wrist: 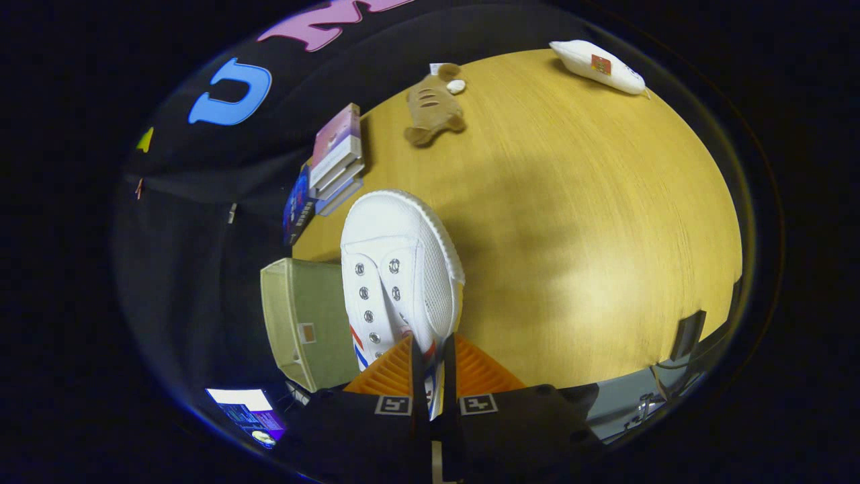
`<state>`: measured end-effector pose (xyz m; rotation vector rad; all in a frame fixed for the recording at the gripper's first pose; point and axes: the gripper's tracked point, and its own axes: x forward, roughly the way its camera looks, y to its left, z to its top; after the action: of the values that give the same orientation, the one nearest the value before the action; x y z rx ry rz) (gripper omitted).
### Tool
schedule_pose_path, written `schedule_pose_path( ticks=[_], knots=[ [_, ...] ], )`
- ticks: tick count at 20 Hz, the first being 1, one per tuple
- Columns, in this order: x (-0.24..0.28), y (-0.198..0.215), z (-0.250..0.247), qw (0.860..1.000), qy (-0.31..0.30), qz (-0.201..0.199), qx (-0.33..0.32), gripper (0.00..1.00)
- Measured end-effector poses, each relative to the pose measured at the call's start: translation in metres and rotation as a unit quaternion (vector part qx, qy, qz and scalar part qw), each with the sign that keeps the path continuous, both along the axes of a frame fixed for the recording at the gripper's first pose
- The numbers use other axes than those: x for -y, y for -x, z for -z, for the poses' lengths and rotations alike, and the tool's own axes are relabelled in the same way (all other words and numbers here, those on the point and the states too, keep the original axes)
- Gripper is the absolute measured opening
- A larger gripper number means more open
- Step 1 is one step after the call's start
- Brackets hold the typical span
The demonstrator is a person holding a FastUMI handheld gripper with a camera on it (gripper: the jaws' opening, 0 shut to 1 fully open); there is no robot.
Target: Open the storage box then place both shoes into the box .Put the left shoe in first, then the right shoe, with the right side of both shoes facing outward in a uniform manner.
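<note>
Wooden tabletop (591, 255), yellowish, grain showing, fills the ground beyond the fingers. Gripper (430, 376) is clamped on a white shoe (396, 269) — both fingers press the canvas wall near its heel end, jaws nearly together with the fabric pinched between. Shoe is lifted, toe pointing away from the fingers; white rubber toe cap, mesh-textured side panel, two rows of metal eyelets without laces, red and blue stripes low on the side by the fingers. Storage box (306, 323) — pale green fabric, small tag on its wall — sits just beside the shoe, at the table's edge. Beyond it, a stack of books (334, 161). Farther off, a brown plush toy (433, 104) and a white pouch (598, 66), well apart.
</note>
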<state>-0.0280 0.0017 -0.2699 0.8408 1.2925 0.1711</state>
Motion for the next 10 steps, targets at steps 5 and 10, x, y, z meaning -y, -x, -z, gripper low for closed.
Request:
schedule_pose_path(
  ticks=[5, 10],
  knots=[
    [-0.076, -0.024, -0.080, 0.997, -0.048, -0.031, 0.048, 0.11],
    [-0.155, -0.033, -0.117, 0.994, -0.070, -0.068, 0.050, 0.11]
  ],
)
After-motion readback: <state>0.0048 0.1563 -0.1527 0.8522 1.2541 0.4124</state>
